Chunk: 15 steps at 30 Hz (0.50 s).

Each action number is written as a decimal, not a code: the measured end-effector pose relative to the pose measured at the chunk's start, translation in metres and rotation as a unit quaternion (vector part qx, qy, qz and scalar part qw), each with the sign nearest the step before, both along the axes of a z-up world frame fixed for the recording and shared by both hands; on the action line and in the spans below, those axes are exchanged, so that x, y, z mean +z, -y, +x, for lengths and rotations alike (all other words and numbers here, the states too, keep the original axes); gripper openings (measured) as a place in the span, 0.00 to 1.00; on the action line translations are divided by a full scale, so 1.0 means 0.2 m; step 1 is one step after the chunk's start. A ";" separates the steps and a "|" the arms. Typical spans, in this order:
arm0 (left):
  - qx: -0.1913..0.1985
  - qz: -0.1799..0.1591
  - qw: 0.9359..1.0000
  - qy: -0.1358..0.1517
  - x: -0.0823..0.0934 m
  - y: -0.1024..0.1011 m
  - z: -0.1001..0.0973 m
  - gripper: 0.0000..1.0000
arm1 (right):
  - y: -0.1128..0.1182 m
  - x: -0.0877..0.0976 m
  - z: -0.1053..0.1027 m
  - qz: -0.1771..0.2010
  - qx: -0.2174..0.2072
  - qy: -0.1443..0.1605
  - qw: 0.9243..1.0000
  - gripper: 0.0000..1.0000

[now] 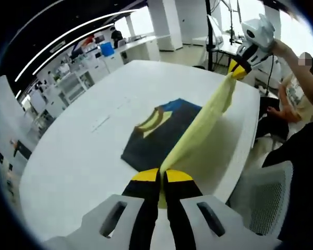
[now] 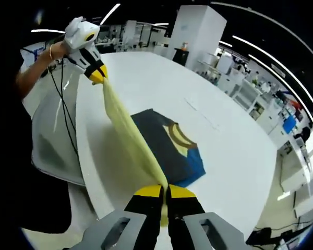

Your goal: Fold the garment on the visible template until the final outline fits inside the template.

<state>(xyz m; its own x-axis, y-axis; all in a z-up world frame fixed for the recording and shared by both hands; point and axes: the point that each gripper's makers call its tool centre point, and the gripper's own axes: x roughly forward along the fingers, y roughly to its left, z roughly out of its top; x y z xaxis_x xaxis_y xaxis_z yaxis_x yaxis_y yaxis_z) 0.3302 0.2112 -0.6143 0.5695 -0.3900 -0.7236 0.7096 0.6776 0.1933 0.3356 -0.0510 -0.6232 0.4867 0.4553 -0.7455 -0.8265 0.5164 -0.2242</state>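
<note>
We see the left tool (image 1: 162, 176), black jaws with yellow tips, pressed together on one end of the pale yellow cloth part of the garment (image 1: 206, 125); the right tool (image 2: 164, 191) pinches the other end the same way. Between them the yellow cloth is stretched taut, lifted above the white oval desk (image 1: 88, 151). In the left gripper view the right tool appears upper right, held by a hand (image 1: 280, 48); in the right gripper view the left tool appears upper left. The rest of the garment, a dark navy folded panel with a yellow collar curve and a blue patch (image 2: 169, 146), lies flat on the desk near its edge. A grey mesh chair (image 2: 55, 135) stands beside the desk.
</note>
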 end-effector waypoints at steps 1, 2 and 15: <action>-0.002 0.002 1.000 0.006 0.00 0.00 0.02 0.01 | 0.00 0.00 0.03 -0.001 -0.002 0.005 1.000 0.00; 0.000 0.003 1.000 0.008 0.00 0.00 0.04 0.01 | 0.01 0.00 0.05 -0.001 -0.004 0.007 1.000 0.00; 0.003 0.031 0.997 0.066 0.01 -0.02 0.35 0.00 | -0.01 0.02 0.38 -0.011 -0.020 0.074 0.997 0.00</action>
<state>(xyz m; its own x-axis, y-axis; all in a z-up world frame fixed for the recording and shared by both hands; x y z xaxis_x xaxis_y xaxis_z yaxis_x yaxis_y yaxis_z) 0.3992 0.2147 -0.6127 0.6639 -0.3429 -0.6646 0.6707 0.6661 0.3263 0.4107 -0.0491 -0.6193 0.6098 0.4178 -0.6735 -0.7622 0.5420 -0.3539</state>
